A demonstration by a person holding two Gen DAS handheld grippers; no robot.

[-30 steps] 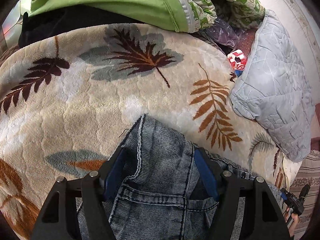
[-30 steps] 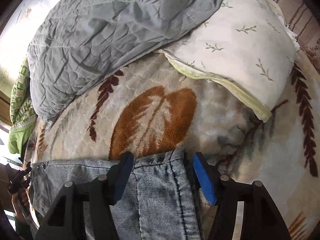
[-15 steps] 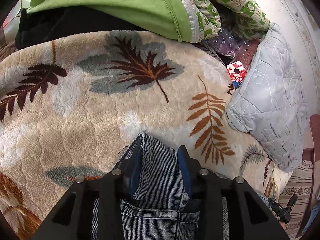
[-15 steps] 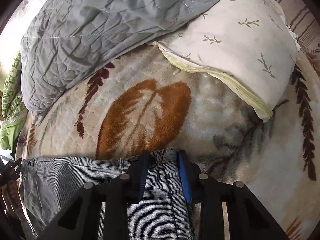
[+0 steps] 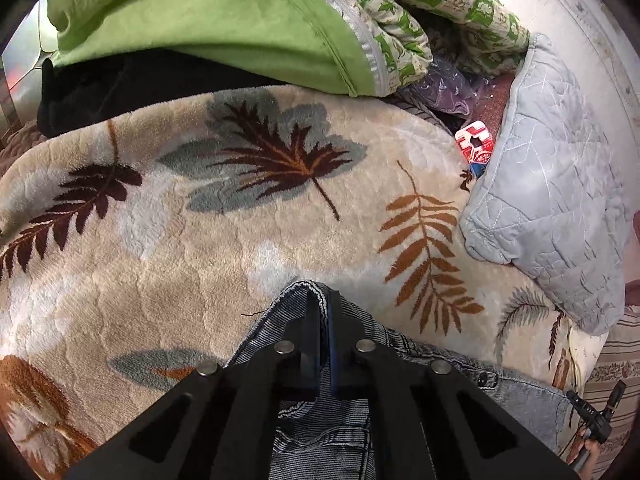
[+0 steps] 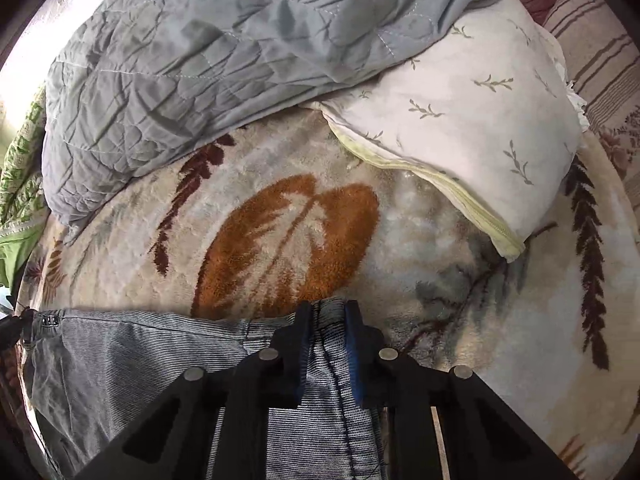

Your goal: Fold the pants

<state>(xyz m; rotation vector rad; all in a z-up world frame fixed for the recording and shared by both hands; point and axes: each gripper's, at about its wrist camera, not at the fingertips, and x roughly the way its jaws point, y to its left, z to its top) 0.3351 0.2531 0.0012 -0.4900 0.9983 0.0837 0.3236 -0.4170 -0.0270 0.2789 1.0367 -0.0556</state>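
The left gripper [image 5: 323, 312] was closed on a folded edge of the pants [image 5: 320, 436], and the right gripper [image 6: 327, 320] was pinching another edge of the same denim — both corners at the near side of the bed. The pants lay flat on a plush blanket [image 5: 168, 264] with brown and grey leaf patterns. Far from the right gripper rested a white pillow [image 6: 472, 120] with small twigs printed on it, and a grey quilt [image 6: 208, 52], stitched and wrinkled, partly over the pillow. At the far side of the left view lay a green cover [image 5: 224, 20] — smooth fabric — and a small red packet [image 5: 474, 146] beside the quilt.
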